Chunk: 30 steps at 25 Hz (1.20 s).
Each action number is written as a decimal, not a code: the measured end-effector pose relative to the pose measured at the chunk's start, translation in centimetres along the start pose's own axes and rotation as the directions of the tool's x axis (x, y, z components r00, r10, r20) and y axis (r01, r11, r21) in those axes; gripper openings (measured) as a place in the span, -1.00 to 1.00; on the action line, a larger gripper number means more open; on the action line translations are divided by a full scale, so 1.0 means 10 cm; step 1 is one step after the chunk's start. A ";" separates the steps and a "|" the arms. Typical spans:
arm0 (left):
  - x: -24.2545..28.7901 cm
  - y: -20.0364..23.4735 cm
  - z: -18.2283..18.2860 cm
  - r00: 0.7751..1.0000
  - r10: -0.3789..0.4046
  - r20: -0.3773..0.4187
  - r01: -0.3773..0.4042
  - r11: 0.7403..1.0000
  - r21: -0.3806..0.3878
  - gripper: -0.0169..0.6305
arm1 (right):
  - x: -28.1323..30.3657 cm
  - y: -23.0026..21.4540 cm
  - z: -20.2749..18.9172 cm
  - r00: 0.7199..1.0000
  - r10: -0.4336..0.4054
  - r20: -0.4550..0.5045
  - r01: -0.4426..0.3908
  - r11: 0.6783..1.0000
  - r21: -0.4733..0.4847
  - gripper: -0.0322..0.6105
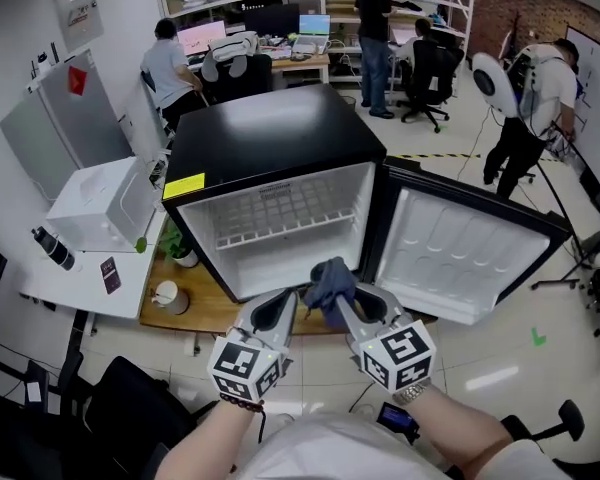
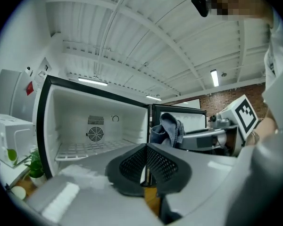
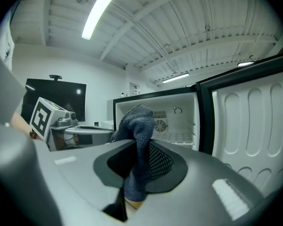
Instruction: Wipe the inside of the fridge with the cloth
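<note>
Nearest us: our left gripper [image 1: 278, 313], jaws clenched, empty; our right gripper [image 1: 348, 303] grasping the cloth [image 1: 330, 280]; beyond, the open fridge [image 1: 270, 138].

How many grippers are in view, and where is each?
2. The left gripper, jaws shut and empty, and the right gripper, clamping the cloth, both before the open fridge. None hidden.

Right tongs [image 1: 338, 300] hold cloth [image 1: 329, 279] before open fridge [image 1: 270, 136].

Cloth [image 1: 331, 280] sits before fridge [image 1: 270, 140], door [image 1: 462, 250] rightward.
</note>
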<state>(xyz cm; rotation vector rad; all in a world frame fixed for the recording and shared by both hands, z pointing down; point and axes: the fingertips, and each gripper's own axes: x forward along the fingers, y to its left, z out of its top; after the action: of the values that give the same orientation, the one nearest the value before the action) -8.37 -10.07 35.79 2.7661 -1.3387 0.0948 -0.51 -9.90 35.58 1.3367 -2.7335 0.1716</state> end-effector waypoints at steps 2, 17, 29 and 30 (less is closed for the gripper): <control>-0.11 0.09 0.02 1.000 -0.017 0.000 0.017 1.000 0.008 -0.94 | 0.02 0.09 0.03 0.999 -0.031 0.012 0.031 1.000 -0.003 -0.72; -0.30 0.03 0.15 1.000 -0.009 0.029 0.009 1.000 0.018 -0.94 | -0.17 0.23 0.09 0.998 -0.059 0.014 0.059 0.998 -0.010 -0.72; -0.23 -0.15 0.15 1.000 0.010 0.013 -0.011 0.998 0.054 -0.94 | -0.26 0.09 0.05 0.999 -0.038 0.005 0.038 0.999 -0.008 -0.72; -0.22 -0.15 0.15 1.000 0.009 0.014 -0.010 0.998 0.055 -0.94 | -0.26 0.09 0.05 0.999 -0.039 0.004 0.039 0.999 -0.008 -0.72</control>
<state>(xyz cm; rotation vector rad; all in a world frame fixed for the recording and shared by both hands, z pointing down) -8.54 -7.52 34.01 2.8101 -1.3732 0.1152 0.33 -7.36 34.67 1.3886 -2.7061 0.1543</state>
